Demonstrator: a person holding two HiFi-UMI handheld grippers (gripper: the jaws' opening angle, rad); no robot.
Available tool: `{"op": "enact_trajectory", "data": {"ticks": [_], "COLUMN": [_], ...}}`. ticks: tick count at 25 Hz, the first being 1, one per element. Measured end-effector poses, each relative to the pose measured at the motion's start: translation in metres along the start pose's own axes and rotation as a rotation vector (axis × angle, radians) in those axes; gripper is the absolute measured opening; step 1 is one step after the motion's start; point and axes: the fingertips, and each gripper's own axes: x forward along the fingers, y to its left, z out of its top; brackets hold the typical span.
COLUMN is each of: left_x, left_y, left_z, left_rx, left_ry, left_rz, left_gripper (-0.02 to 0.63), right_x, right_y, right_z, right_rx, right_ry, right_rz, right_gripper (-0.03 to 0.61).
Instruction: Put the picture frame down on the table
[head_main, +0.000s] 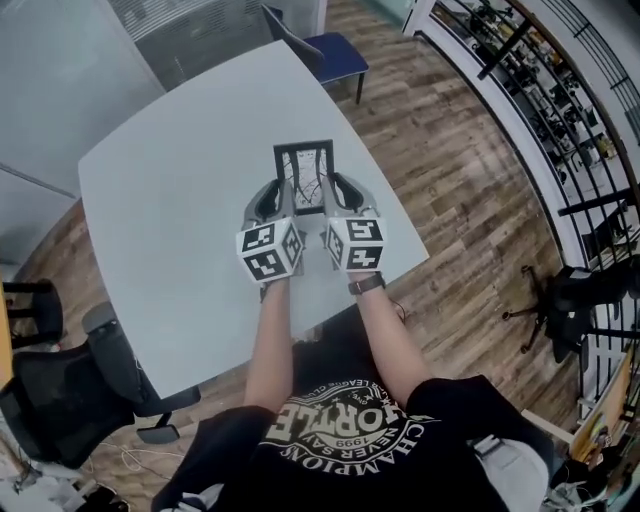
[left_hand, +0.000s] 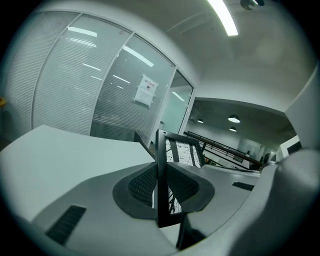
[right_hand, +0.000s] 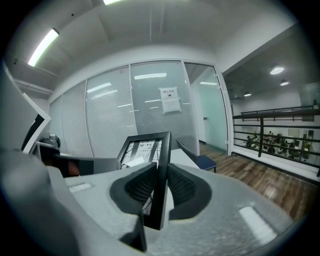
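A black picture frame (head_main: 304, 172) with a black-and-white print is held upright over the middle of the pale table (head_main: 170, 190). My left gripper (head_main: 279, 200) is shut on its left side bar (left_hand: 161, 172), and my right gripper (head_main: 334, 197) is shut on its right side bar (right_hand: 163, 170). Both gripper views show the dark ribbed pads pressed against the bar from either side. The frame's rear stand leg (right_hand: 140, 234) hangs below the jaws. Whether the frame's bottom edge touches the table I cannot tell.
A blue chair (head_main: 338, 55) stands at the table's far edge. A black office chair (head_main: 60, 400) sits at the near left corner. To the right lie wood floor and a black railing (head_main: 560, 110). Glass partition walls (left_hand: 100, 100) stand behind the table.
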Motion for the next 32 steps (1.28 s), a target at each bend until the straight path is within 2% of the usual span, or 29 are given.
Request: {"op": "enact_trajectory", "data": {"ticks": [18, 26, 32], "left_x": [0.107, 0.140, 0.158], "left_y": [0.073, 0.097, 0.108], "left_z": [-0.050, -0.089, -0.115], "left_rx": [-0.109, -0.178, -0.200], "left_ry": [0.138, 0.221, 0.281], "left_rz": [0.092, 0.124, 0.148], "left_gripper": [0.067, 0.069, 0.069], "right_x": [0.129, 0.166, 0.183], "right_y": [-0.029, -0.041, -0.050], "right_z": [-0.067, -0.113, -0.141], "right_rx": [0.032, 0.066, 0.077], "right_ry": [0.206, 0.328, 0.399], "right_rz": [0.075, 0.091, 0.079], "right_gripper": [0.066, 0.066, 0.066]}}
